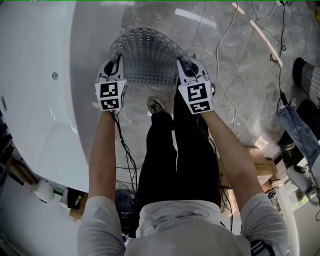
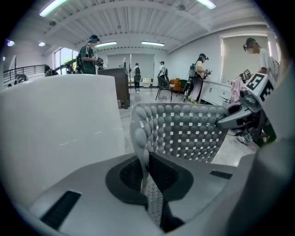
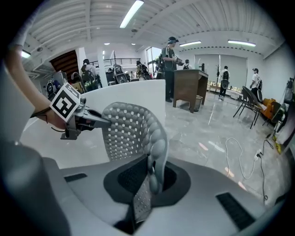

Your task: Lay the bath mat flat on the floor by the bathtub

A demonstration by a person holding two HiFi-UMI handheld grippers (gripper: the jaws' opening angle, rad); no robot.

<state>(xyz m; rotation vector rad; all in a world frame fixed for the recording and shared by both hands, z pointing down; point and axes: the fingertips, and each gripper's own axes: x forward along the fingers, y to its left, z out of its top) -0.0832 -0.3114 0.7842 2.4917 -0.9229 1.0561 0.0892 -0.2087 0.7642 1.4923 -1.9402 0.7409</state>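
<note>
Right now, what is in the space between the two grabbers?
The grey bath mat spans it, held up by the left gripper and the right gripper, each shut on one edge. The head view shows it best.

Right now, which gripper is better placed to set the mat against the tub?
Probably left: the left gripper clamps the bath mat edge beside the bathtub; the right gripper holds the edge farther out.

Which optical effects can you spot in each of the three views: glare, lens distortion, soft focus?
Head view: bright streaks of glare lie on the glossy floor; the white bathtub looks nearly featureless. Left gripper view: fisheye bowing and black corners; the bath mat edge nearest the lens is soft. Right gripper view: same bowing, with a bright ceiling strip light.
</note>
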